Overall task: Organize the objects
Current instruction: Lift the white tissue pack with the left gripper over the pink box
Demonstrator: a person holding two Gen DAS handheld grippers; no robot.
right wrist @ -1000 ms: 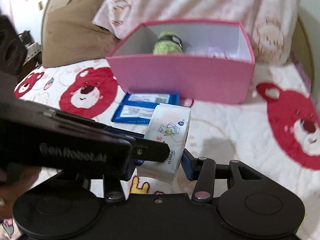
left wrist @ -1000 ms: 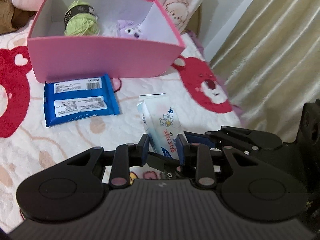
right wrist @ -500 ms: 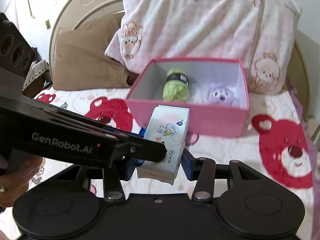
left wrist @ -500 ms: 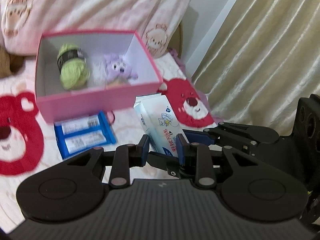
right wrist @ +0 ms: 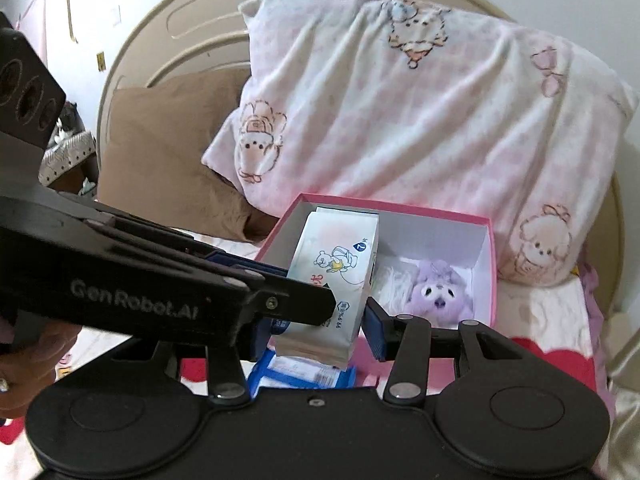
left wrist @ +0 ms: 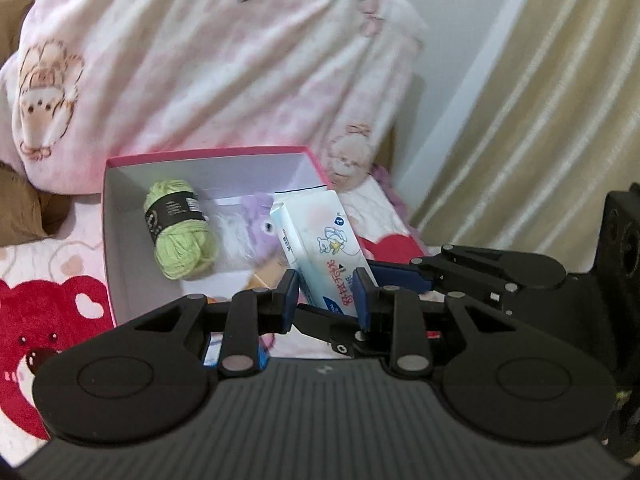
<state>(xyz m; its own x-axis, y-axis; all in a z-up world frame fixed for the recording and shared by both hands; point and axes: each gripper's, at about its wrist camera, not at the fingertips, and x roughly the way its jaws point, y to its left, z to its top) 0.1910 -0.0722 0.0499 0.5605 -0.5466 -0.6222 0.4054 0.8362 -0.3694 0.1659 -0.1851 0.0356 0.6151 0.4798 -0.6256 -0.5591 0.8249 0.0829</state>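
A white wipes pack with a cartoon bear is held in the air in front of the pink box. My left gripper and my right gripper are both shut on the wipes pack, one from each side. The box holds a green yarn ball and a purple plush toy, which also shows in the left wrist view. A blue wipes pack lies on the bed below the held pack.
A pink-and-white pillow leans behind the box, with a brown pillow to its left. The bedsheet has red bear prints. A beige curtain hangs at the right.
Both grippers have lifted the white wipes pack higher and carried it toward the pink box; the box interior now shows from above.
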